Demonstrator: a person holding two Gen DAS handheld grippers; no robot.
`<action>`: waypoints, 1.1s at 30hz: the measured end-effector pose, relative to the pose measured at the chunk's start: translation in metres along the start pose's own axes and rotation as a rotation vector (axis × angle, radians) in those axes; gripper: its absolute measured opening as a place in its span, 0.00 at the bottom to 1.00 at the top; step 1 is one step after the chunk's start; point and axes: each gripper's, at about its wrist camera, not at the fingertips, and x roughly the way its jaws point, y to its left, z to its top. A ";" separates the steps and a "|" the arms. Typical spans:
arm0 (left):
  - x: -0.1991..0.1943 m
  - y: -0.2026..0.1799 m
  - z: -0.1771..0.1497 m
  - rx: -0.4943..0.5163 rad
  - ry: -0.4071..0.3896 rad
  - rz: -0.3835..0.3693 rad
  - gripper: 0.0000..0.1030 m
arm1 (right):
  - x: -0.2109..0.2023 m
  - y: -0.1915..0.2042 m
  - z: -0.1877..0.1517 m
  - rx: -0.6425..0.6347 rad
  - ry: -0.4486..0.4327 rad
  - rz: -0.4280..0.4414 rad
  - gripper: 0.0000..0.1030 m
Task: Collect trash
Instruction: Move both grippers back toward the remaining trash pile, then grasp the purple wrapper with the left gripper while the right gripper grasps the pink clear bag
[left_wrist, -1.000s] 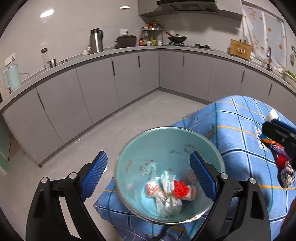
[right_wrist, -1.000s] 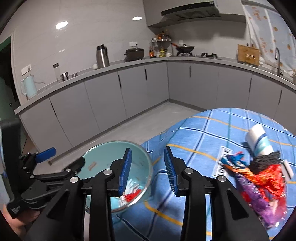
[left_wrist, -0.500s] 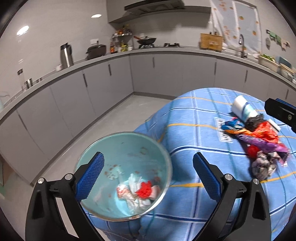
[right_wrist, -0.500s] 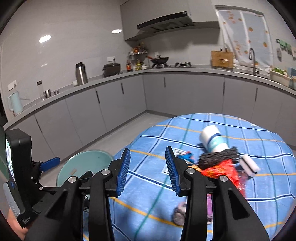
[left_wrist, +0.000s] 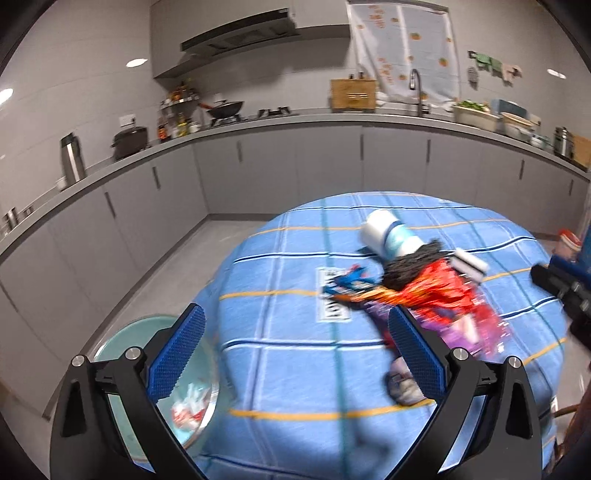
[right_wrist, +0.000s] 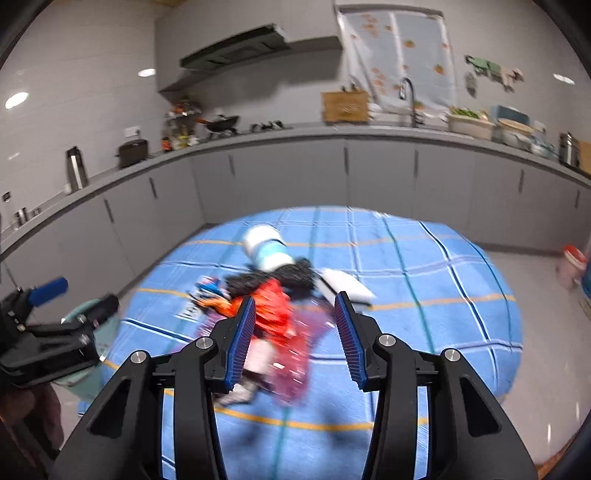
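1. A white label (left_wrist: 334, 299) with dark lettering is lying on the blue checked tabletop (left_wrist: 295, 369); motion blur is leaving its writing unreadable.
2. The left tongs (left_wrist: 295, 356) are standing wide, having just been opening, holding nothing, over bare cloth beside the teal bowl (left_wrist: 122, 339).
3. The right tongs (right_wrist: 295, 338) are standing partly apart, having just been opening, gripping nothing.
4. The trash pile (right_wrist: 273, 306) is lying mid-tabletop, just beyond the right tongs.
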 end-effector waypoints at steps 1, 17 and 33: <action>0.001 -0.004 0.001 0.005 0.001 -0.005 0.95 | 0.002 -0.004 -0.003 0.005 0.007 -0.009 0.44; 0.038 -0.071 -0.014 0.094 0.117 -0.120 0.94 | 0.021 -0.033 -0.028 0.072 0.059 -0.039 0.48; 0.031 -0.064 -0.028 0.086 0.183 -0.263 0.18 | 0.025 -0.019 -0.034 0.079 0.074 0.006 0.48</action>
